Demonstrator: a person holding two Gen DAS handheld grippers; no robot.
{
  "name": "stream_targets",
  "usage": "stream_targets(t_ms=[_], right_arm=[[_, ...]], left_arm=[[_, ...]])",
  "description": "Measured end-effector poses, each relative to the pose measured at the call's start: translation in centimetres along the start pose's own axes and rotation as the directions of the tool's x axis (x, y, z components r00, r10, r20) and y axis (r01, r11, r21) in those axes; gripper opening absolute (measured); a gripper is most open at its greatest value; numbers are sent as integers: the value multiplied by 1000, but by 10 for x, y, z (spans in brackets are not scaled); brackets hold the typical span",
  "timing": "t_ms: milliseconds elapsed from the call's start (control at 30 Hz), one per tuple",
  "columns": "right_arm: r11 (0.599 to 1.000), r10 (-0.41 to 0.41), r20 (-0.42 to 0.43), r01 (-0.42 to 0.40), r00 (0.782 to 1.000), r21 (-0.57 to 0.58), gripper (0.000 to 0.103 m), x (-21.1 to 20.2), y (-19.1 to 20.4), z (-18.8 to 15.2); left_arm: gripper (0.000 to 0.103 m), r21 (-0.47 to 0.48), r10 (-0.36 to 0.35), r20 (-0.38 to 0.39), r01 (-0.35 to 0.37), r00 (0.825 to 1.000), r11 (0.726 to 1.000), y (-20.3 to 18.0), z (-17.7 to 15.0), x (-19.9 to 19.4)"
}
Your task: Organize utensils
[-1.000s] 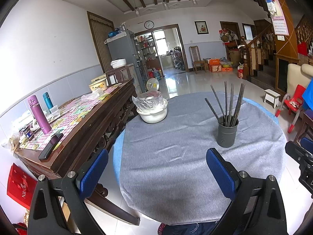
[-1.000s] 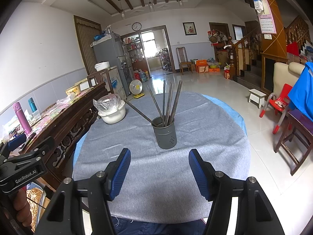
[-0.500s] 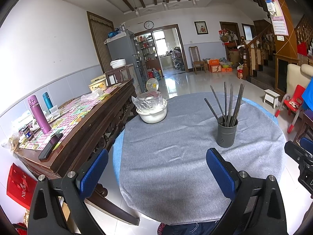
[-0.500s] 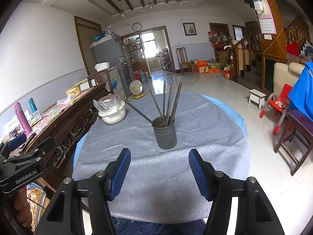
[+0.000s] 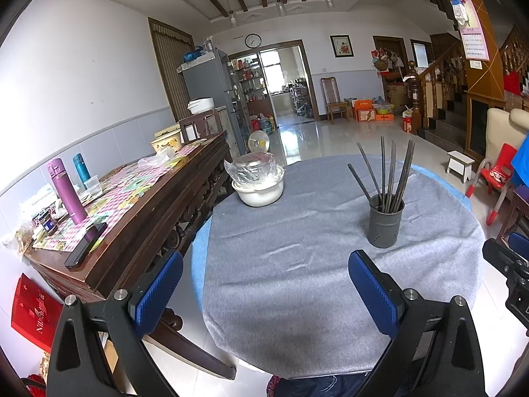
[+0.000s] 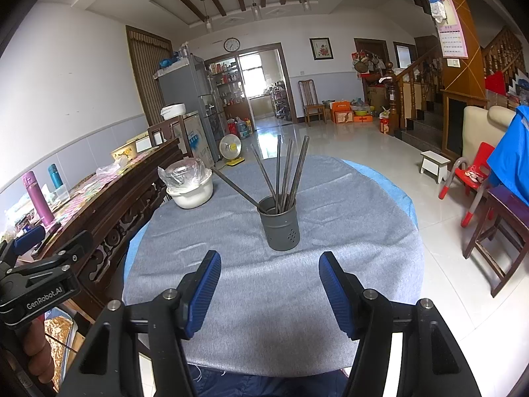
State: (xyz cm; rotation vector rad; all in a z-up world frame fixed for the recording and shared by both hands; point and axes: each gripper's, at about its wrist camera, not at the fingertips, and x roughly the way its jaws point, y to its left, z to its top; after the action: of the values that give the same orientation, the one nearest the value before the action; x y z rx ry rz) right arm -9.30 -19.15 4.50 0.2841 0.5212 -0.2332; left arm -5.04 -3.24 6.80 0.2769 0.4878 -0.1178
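Both grippers, left (image 5: 264,291) and right (image 6: 269,289), hung open and empty over the table (image 6: 271,324); chopsticks (image 6: 286,173), maybe six, stood in the holder (image 6: 279,226).

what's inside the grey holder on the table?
The grey holder contains dark chopsticks, standing upright and fanned out, one leaning far left. Their lower ends are hidden by its wall, so I can't tell what else, if anything, sits at the bottom.

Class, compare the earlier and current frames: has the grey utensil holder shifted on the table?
No. The utensil holder keeps the same spot relative to the white bowl and table edge in both views.
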Motion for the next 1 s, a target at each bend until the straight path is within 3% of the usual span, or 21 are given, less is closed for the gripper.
stream_targets(t_ms=[1000], right_arm=[[1000,-5,-6,5,1000,-1,66,-1,4,-4]], left_arm=[[100,-34,4,-13,-5,1000,999,12,-10,10]])
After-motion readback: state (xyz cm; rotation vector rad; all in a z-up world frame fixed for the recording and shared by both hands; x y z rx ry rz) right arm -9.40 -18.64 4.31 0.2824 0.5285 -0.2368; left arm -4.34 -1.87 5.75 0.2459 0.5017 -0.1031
